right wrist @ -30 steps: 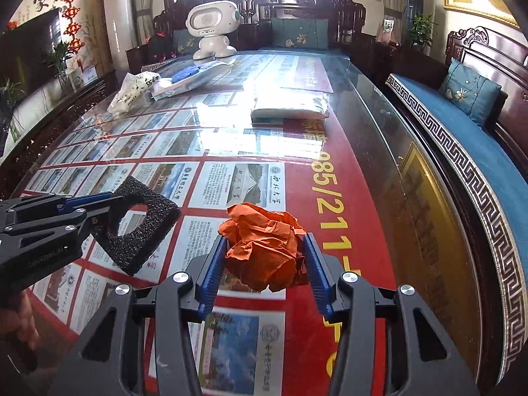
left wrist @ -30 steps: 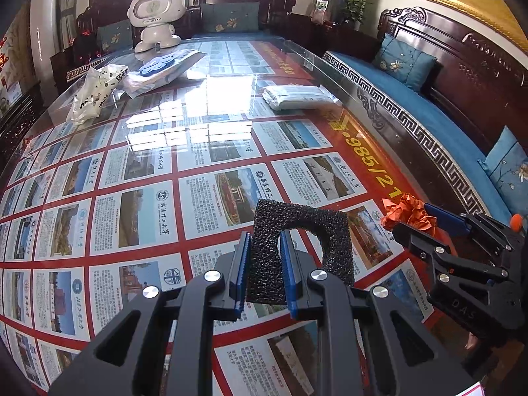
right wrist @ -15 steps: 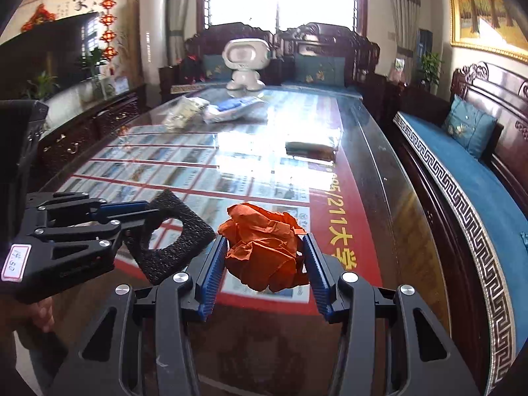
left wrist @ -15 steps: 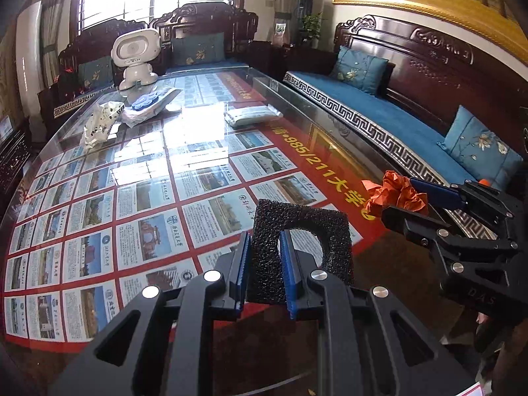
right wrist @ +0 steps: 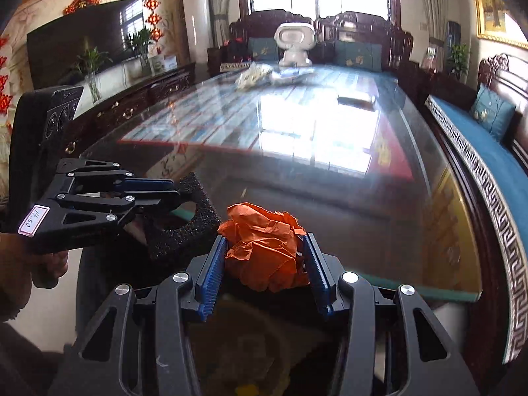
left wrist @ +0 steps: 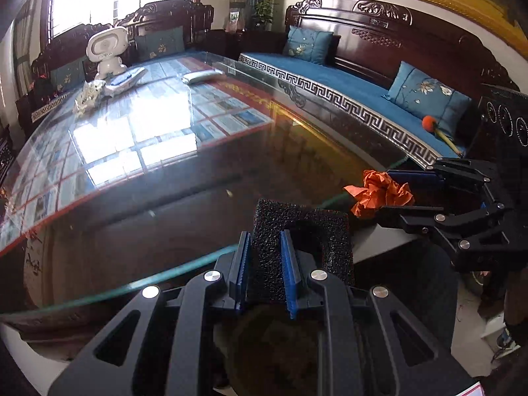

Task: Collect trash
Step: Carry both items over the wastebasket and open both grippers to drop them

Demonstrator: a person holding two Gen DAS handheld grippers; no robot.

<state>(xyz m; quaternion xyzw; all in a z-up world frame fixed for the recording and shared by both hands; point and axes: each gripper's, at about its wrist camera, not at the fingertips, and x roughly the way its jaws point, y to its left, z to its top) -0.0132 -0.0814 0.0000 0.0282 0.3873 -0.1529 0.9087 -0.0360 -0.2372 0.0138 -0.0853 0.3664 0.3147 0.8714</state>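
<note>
A black foam piece is clamped in the left gripper and crumpled orange paper in the right gripper, both held just past the glass table edge, with a dark bin glimpsed at 6 o'clock beneath the jaws.

Rough black foam piece, crumpled orange paper, glossy glass tabletop, seemingly carved wood bench.

The left gripper tilts downward in the lower middle of its own view, its blue pads pinched tight on a black foam piece. The right gripper sits low and central in its view, jaws partly apart and clamped on a crumpled orange paper. A hand grips the left tool at the frame's left edge
</note>
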